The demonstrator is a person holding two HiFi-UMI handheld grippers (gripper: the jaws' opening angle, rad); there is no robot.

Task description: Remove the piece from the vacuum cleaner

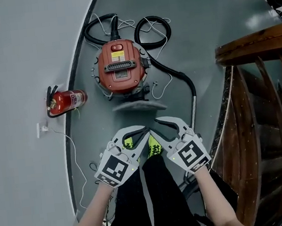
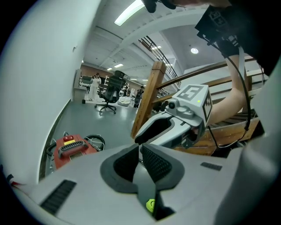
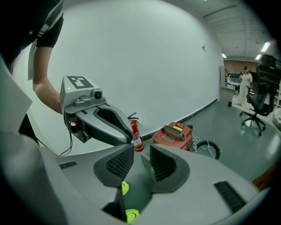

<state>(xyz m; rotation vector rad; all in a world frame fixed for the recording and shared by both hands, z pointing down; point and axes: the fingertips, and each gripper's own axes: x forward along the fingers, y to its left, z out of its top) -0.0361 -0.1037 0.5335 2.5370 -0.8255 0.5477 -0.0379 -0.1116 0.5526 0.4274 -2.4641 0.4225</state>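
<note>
**A:** Two grippers, side by side above the person's legs, tips almost meeting. The left gripper (image 1: 144, 131) is pinched closed, pads together at the tips, with nothing caught between them.

**B:** And the right gripper (image 1: 160, 125)?

**A:** Its jaws are parted with a clear gap. Only floor and a yellow-green shoe (image 1: 154, 146) show through it, so both are empty.

**B:** Where's the vacuum cleaner (image 1: 120, 65)?

**A:** It's red-orange and round, sitting on the grey floor (image 1: 196, 22) ahead of both sets of tips and well apart from them. It sits near the curved white wall (image 1: 20, 73). A black hose (image 1: 176, 71) loops behind it and swings round the right side to a metal wand (image 1: 193, 110).

**B:** And the piece?

**A:** There's a flat grey part (image 1: 137, 106) at the cleaner's near side, between its body and the fingers and closer to the body. I can't tell whether it's attached. Neither gripper touches it.

**B:** Anything around it?

**A:** A red fire extinguisher (image 1: 67, 100) stands at the wall, left of the vacuum cleaner. A wooden railing (image 1: 254, 44) runs along the right.
</note>
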